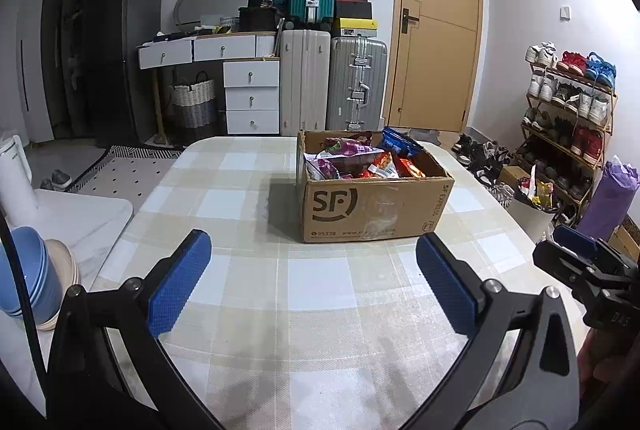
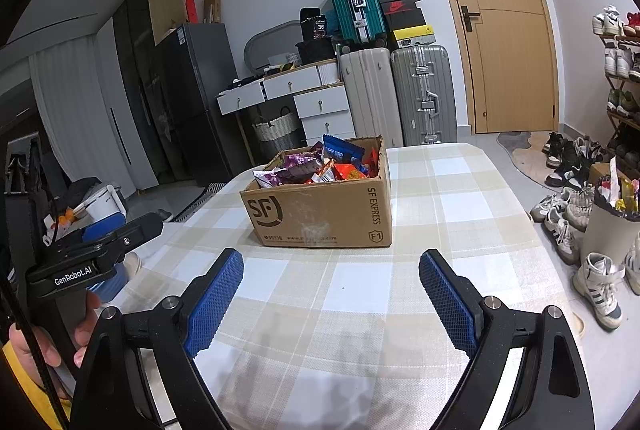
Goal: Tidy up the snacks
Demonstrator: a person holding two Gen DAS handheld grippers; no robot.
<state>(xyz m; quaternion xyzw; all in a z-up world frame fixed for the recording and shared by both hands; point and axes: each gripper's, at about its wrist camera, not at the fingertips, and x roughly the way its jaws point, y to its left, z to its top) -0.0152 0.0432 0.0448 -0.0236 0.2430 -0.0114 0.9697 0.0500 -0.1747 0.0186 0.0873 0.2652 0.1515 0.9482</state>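
Checked tablecloth (image 1: pixel 248 198), cluttered room beyond

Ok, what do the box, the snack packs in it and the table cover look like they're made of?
Box: brown corrugated cardboard, matte, with printed logo, raw cut rim and scuffed tape. Snack packs: thin crinkled plastic or foil film, glossy by the glints. Table cover: checked beige and white, fine woven texture; probably cloth, possibly textured vinyl.

Even indoor light, sharp; fisheye edges perhaps vignetted.

one box (image 1: pixel 372 204), three suitcases (image 1: pixel 357 86)
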